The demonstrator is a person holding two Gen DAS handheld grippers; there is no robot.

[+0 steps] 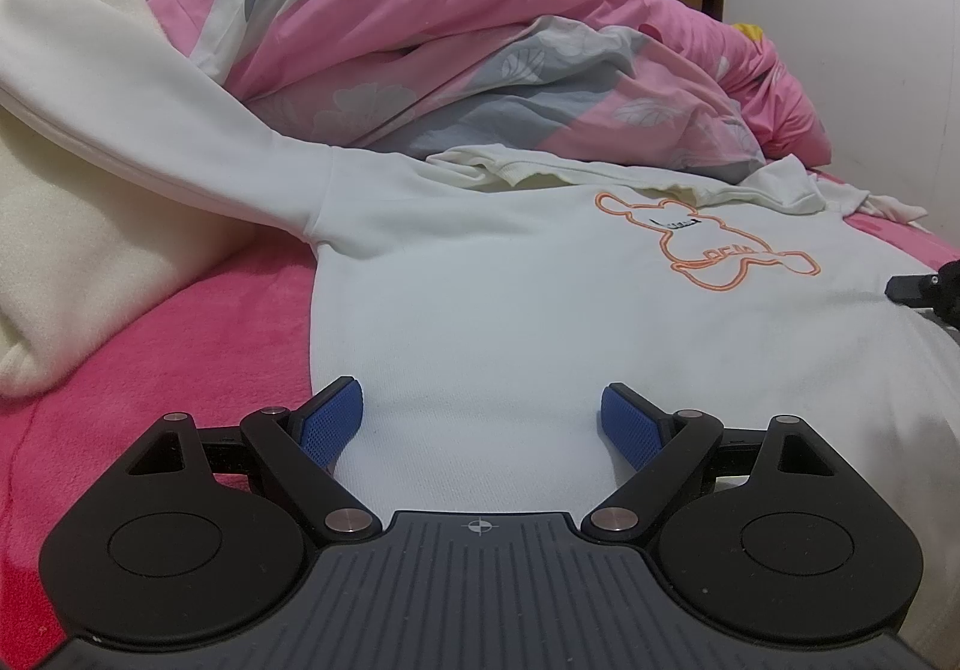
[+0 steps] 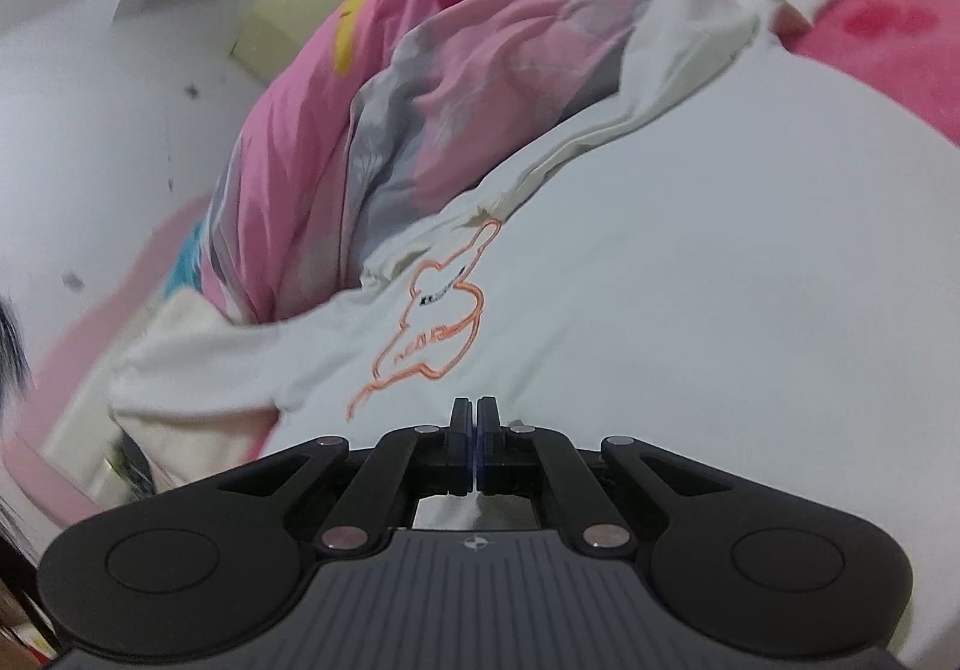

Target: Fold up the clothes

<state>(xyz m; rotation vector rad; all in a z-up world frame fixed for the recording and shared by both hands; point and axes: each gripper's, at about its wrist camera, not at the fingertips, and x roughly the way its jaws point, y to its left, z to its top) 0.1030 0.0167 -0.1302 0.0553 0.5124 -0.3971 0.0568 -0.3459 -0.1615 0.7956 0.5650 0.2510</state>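
Left wrist view first: I see the white sweatshirt (image 1: 480, 322) spread face up on the pink bed (image 1: 180, 346), its hem toward me and its collar (image 1: 540, 172) away by the heaped quilt (image 1: 456, 27). So its long axis runs from my camera straight up the bed. One sleeve (image 1: 156, 117) climbs off to the left over a cream pillow (image 1: 78, 250). My left gripper (image 1: 480, 424) sits low over the hem, fingers (image 1: 333, 421) spread wide, nothing between them but flat cloth.

It looks to me soft, light and limp; it'll sag and drag if lifted from one point. I'd pinch seams or the hem's corners, where the fabric is doubled.

Right wrist view, tilted and blurred: the sweatshirt (image 2: 690, 280) fills the frame, bear outline (image 2: 432, 322) just ahead of my right gripper (image 2: 475, 430). Its fingers are pressed together; whether any cloth is nipped between them I cannot tell.
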